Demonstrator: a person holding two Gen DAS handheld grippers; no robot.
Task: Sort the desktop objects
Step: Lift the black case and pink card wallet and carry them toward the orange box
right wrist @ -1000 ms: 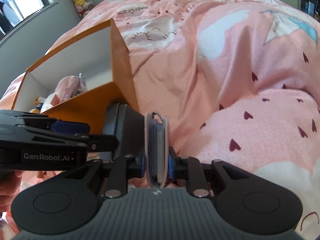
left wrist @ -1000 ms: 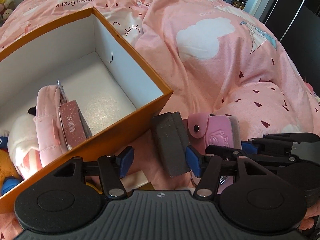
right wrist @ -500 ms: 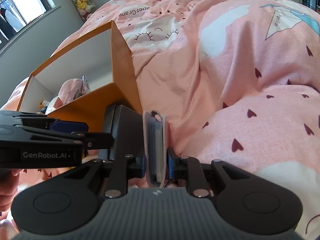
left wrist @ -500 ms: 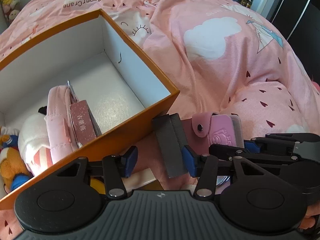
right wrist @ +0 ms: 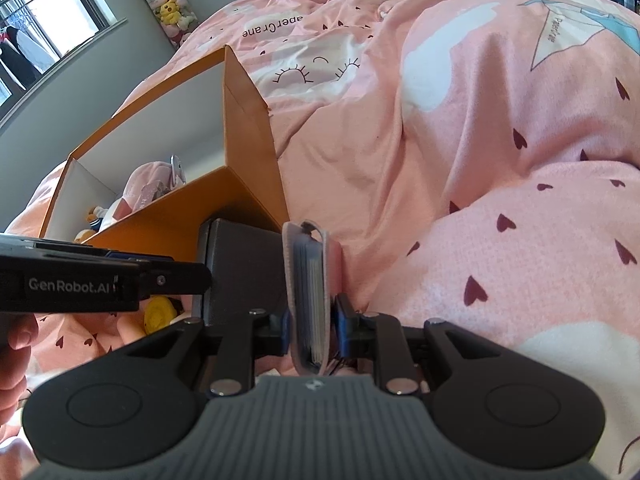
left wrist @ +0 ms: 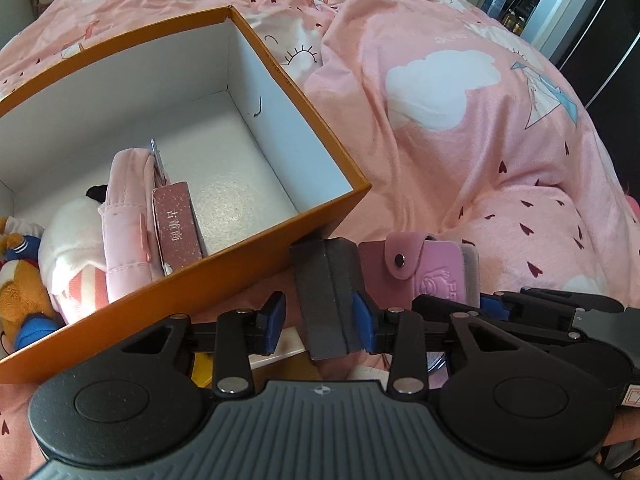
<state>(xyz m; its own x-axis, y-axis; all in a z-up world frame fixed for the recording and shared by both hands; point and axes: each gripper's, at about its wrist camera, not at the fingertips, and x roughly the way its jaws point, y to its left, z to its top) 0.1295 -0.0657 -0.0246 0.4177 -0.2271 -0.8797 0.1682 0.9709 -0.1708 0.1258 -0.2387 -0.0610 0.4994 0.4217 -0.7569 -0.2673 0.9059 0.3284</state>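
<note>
An open orange box (left wrist: 280,72) with a white inside lies on the pink bed; its corner shows in the right wrist view (right wrist: 248,160). It holds a pink pouch (left wrist: 128,216), a dark pink packet (left wrist: 176,224) and plush toys (left wrist: 24,280). My left gripper (left wrist: 320,316) is open; a dark grey block (left wrist: 326,296) rests against its right finger, just outside the box's near corner. The block also shows in the right wrist view (right wrist: 240,268). My right gripper (right wrist: 312,324) is shut on a pink card holder (right wrist: 312,292), also seen beside the block (left wrist: 432,268).
A rumpled pink duvet (left wrist: 460,120) with clouds and hearts covers the bed. A yellow object (right wrist: 160,312) lies under the left gripper. Dark furniture (left wrist: 600,40) stands at the far right. A window (right wrist: 36,28) and hanging plush toys (right wrist: 168,4) are at the far left.
Both grippers have risen and drawn back a little, so more of the box's inside shows. The grey block and the card holder stay where they were relative to the grippers.
</note>
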